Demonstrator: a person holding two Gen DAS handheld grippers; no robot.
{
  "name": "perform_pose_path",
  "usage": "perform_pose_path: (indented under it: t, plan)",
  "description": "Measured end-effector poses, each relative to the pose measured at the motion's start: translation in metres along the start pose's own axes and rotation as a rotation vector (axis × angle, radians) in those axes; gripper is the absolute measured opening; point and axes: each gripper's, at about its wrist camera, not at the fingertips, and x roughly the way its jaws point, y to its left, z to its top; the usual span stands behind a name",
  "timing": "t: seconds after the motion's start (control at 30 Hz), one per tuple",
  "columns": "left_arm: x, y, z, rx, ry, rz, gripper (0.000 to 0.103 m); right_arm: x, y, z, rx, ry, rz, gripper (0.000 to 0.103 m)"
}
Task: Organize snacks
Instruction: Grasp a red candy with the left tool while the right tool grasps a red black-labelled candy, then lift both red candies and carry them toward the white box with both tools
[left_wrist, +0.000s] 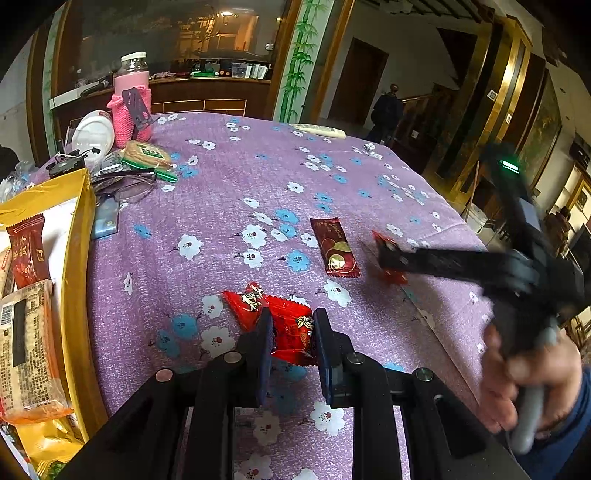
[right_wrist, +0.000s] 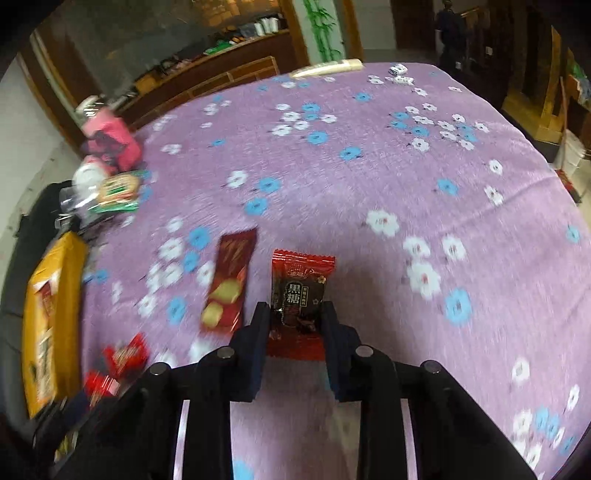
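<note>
L gripper (left_wrist: 291, 332) clamped on red candy (left_wrist: 284, 321), near centre of cloth (left_wrist: 229, 177) | R gripper (right_wrist: 295, 317) clamped on brown-sugar candy (right_wrist: 299, 291), right of biscuit pack (right_wrist: 229, 280) | step: pickup, both loaded | next: carry left to yellow box (left_wrist: 75, 258), release inside

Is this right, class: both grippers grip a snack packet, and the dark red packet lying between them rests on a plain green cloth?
Not quite. The cloth is purple with blue and white flowers, as the right wrist view shows. The rest holds: the left gripper and right gripper each grip a packet, and the dark red packet lies between them.
</note>
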Motion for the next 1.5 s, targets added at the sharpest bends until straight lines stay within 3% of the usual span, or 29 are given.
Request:
perform_pose_path:
  t: [0.1,0.27,0.97,1.5]
  plan:
    - [-0.002,0.000,0.000,-0.004,-0.010,0.002,0.021,-0.011,0.007,-0.016,-0.017,-0.037,0.084,0.026]
    - [0.002,0.001,0.000,0.000,-0.009,0.026,0.021,-0.012,0.029,-0.025,-0.121,-0.048,0.144,0.026]
    - [-0.002,-0.003,0.000,0.031,-0.041,0.065,0.021,-0.016,0.045,-0.034,-0.206,-0.079,0.143,0.026]
    - [-0.020,-0.012,0.000,0.103,-0.174,0.218,0.021,-0.024,0.052,-0.037,-0.250,-0.133,0.114,0.026]
